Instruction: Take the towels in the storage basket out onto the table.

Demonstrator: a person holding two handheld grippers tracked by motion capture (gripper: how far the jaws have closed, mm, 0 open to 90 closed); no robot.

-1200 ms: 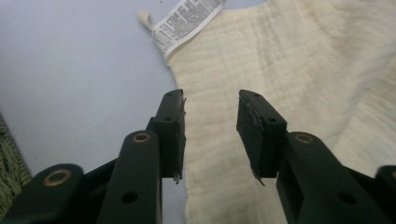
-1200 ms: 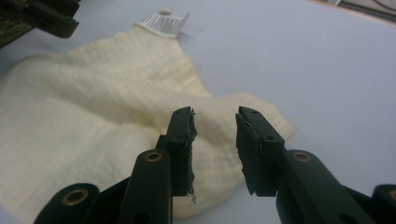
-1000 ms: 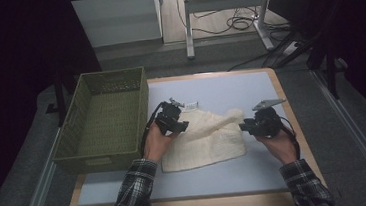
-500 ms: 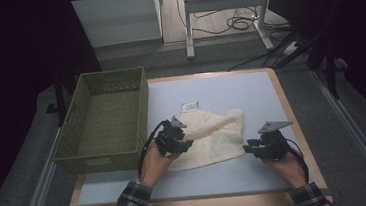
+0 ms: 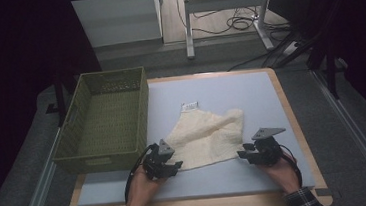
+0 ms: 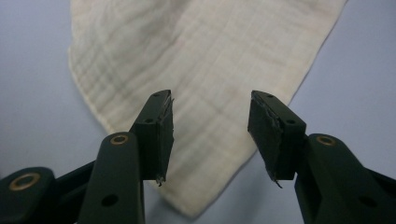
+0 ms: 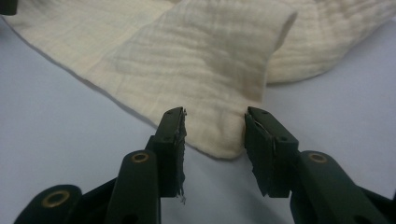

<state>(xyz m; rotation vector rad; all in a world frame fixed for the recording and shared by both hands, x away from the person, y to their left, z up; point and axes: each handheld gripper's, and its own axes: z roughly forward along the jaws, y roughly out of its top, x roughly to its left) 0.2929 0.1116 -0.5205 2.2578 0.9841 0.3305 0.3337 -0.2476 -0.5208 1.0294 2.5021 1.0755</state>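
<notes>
Both grippers line up on the cloth's near corners

The cloth (image 5: 206,136) lies right of the basket (image 5: 105,122); left gripper (image 5: 169,168) and right gripper (image 5: 248,155) each straddle 1 corner, jaws just opened, pads not yet pressing.

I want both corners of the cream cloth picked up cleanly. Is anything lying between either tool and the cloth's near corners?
Nothing visible. The left tool has open jaws over the cloth, and the right tool straddles its corner on the bare blue mat.
</notes>
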